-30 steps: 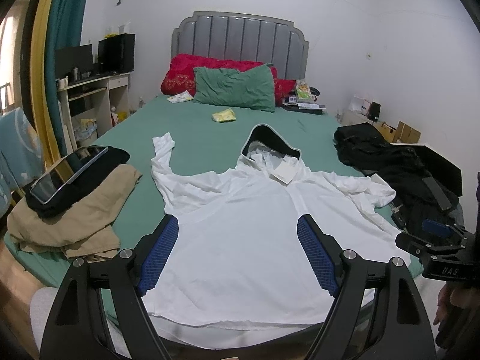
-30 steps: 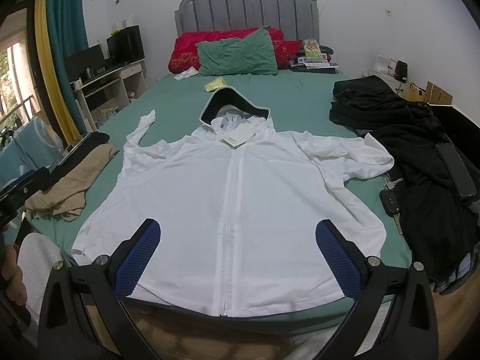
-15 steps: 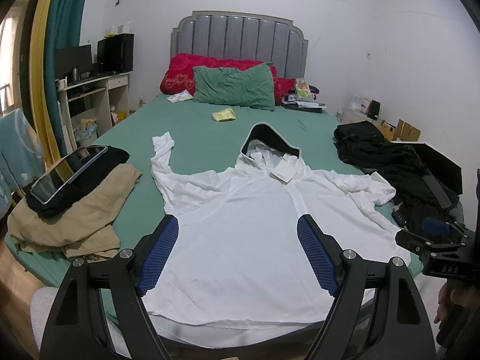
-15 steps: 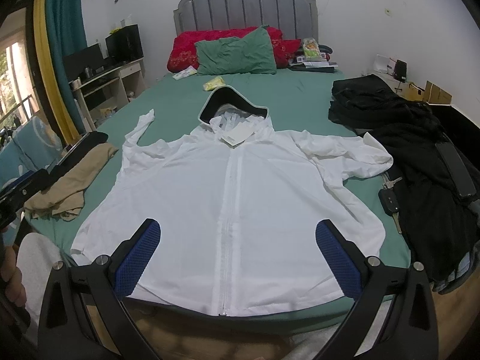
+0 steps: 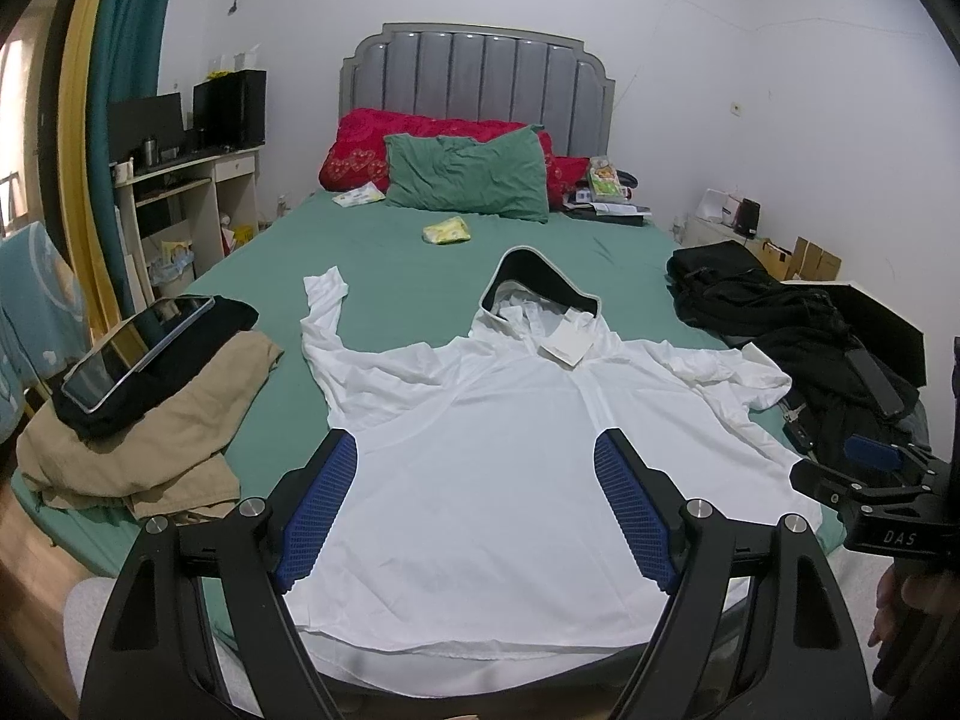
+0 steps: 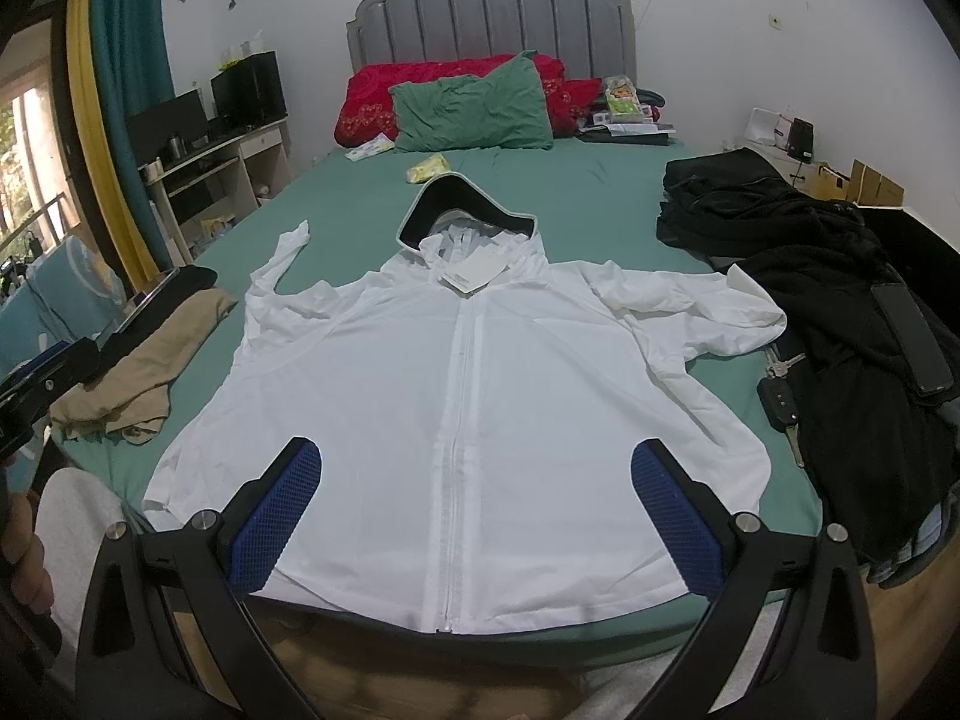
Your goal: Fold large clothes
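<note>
A white zip-up hooded jacket [image 5: 480, 438] [image 6: 468, 384] lies spread flat, front up, on the green bed [image 5: 396, 264] [image 6: 576, 204], hood toward the headboard and hem at the near edge. Its left sleeve points up the bed; the right sleeve is bunched near the dark clothes. My left gripper [image 5: 477, 483] hovers open above the lower part of the jacket, holding nothing. My right gripper [image 6: 477, 495] is open over the hem, either side of the zip, also holding nothing. The right gripper's body [image 5: 870, 492] shows at the right edge of the left wrist view.
A beige garment [image 5: 150, 432] with a black item and a tablet [image 5: 138, 348] on top lies at the bed's left edge. Black clothes [image 6: 828, 276], a phone [image 6: 912, 330] and keys [image 6: 780, 390] fill the right side. Pillows [image 6: 474, 108] sit by the headboard; a desk [image 5: 180, 204] stands left.
</note>
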`<action>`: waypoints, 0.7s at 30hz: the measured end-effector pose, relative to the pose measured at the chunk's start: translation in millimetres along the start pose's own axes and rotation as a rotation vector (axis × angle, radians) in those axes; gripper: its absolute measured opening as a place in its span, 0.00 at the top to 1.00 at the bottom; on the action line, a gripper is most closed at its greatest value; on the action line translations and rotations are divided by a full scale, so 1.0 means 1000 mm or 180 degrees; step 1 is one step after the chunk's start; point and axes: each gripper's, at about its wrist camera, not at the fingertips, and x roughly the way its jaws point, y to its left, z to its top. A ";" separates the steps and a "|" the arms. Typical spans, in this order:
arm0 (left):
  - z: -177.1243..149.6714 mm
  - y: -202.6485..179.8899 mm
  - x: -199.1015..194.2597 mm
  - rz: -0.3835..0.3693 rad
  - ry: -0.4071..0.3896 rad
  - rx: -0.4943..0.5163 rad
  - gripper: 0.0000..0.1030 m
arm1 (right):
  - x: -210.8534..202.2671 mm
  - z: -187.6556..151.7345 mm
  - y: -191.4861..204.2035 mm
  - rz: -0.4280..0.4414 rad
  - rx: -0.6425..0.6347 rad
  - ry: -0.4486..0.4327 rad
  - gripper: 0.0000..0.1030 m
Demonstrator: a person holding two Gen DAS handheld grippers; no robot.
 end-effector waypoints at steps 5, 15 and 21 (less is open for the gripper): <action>0.000 -0.001 0.000 0.0006 -0.0001 0.0000 0.18 | 0.000 0.000 -0.001 0.0003 0.0001 0.0001 0.01; -0.001 -0.002 0.000 0.0009 0.0007 0.0009 0.18 | 0.000 0.000 -0.002 0.0006 0.0003 0.0004 0.01; -0.001 -0.008 0.008 0.0041 0.0002 0.0133 0.18 | 0.014 -0.001 -0.008 0.0022 0.0009 0.0067 0.01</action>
